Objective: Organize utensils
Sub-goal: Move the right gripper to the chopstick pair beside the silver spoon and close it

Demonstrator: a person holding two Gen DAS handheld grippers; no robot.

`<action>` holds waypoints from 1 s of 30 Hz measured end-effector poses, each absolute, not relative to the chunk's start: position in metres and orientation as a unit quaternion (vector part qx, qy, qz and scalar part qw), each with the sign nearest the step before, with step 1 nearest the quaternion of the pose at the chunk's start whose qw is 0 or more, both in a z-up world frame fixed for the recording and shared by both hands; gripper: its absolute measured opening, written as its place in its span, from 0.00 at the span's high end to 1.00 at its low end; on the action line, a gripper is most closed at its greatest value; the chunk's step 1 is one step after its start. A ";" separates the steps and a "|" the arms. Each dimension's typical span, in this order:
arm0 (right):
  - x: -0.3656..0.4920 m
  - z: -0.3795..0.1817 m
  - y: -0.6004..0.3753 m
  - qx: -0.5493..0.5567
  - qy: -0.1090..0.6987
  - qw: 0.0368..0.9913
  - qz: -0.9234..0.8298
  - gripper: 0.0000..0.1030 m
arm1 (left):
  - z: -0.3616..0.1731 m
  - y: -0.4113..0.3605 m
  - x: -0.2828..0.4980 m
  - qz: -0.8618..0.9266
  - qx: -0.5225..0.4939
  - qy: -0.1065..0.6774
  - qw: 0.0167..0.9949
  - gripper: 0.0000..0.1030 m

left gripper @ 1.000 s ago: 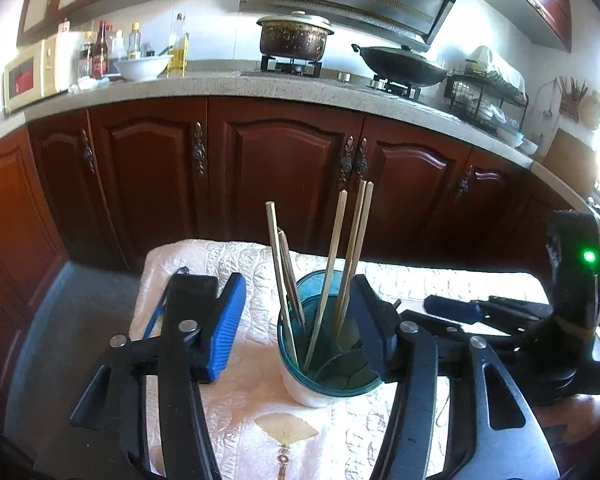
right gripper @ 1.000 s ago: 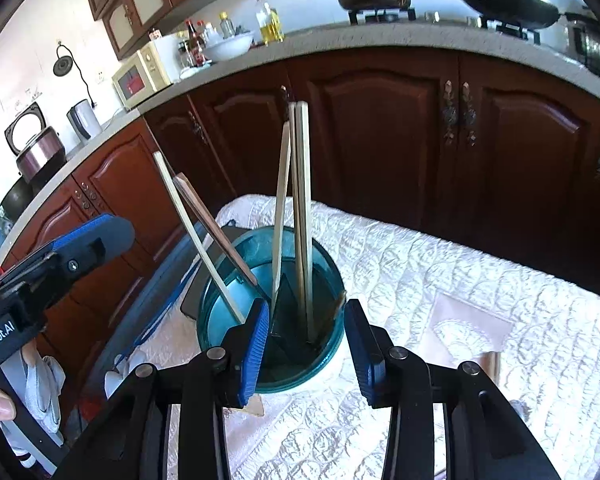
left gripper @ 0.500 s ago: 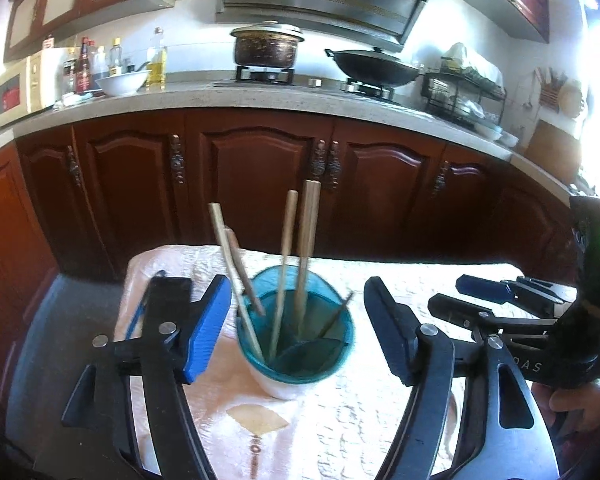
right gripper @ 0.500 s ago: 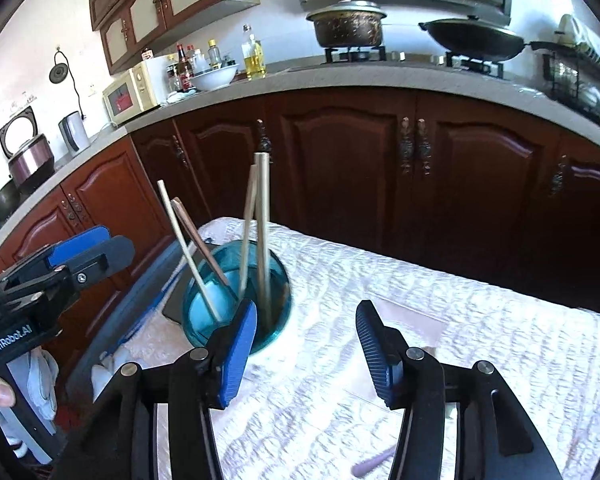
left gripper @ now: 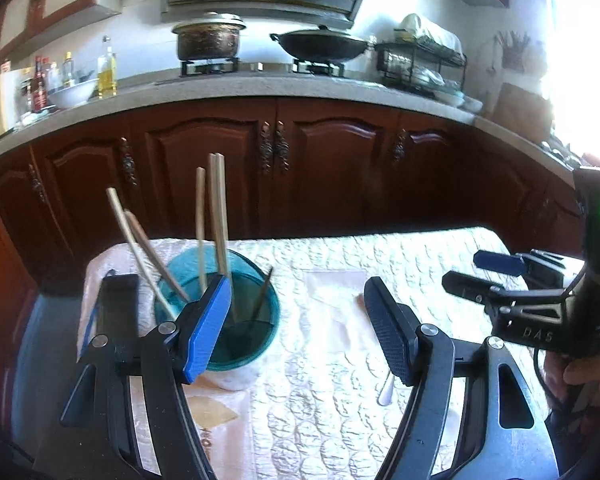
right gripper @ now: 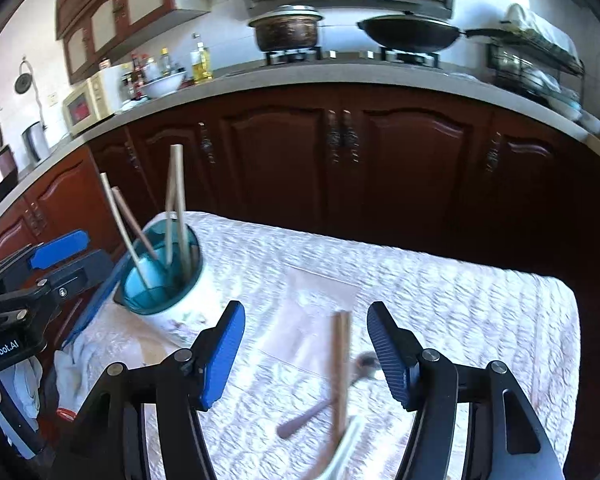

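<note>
A teal-rimmed white utensil cup [right gripper: 172, 292] stands on the left of the quilted cloth with several wooden chopsticks [right gripper: 176, 200] upright in it. My right gripper [right gripper: 304, 344] hovers to its right, its jaws opening with nothing pressed between the pads. On the cloth below them lie a loose wooden chopstick [right gripper: 340, 360] and a dark-handled spoon [right gripper: 324, 404]. My left gripper [left gripper: 298, 332] stands wide open and empty, with the cup [left gripper: 240, 320] just behind its left finger. The other gripper [left gripper: 472, 270] shows at the right edge.
The white quilted cloth [right gripper: 460, 300] covers a small table with dark wooden cabinets [right gripper: 380, 168] behind it. A dark flat object [left gripper: 116, 308] lies left of the cup. A person's hand [left gripper: 584, 376] holds the right handle. Pot, wok and bottles sit on the far counter.
Both grippers swung rightwards away from the cup, which was between their fingers and now sits to the left. Both sets of jaws widened. The loose chopstick and spoon came into the right view.
</note>
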State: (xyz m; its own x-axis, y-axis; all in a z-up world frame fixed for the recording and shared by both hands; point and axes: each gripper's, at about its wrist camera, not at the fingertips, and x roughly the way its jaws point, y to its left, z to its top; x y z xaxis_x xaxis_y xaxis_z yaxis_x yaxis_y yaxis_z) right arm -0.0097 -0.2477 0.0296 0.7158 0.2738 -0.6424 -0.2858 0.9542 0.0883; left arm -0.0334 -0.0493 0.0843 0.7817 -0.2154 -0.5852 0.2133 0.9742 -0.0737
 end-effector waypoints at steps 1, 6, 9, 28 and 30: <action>-0.010 0.028 -0.253 -0.007 0.347 0.927 0.146 0.40 | 0.082 -0.051 -0.033 -0.115 -0.001 0.313 0.943 0.33; -0.010 0.022 -0.267 -0.002 0.353 0.926 0.131 0.40 | 0.069 -0.063 -0.028 -0.125 0.011 0.330 0.936 0.33; -0.011 0.017 -0.275 0.003 0.356 0.926 0.126 0.40 | 0.062 -0.064 -0.024 -0.129 0.004 0.339 0.932 0.33; 0.043 -0.079 -0.293 0.045 0.463 0.877 0.124 0.55 | 0.001 -0.077 0.000 -0.167 -0.030 0.427 0.888 0.33; 0.057 -0.089 -0.285 0.039 0.474 0.870 0.131 0.59 | -0.002 -0.079 0.000 -0.168 -0.027 0.432 0.886 0.33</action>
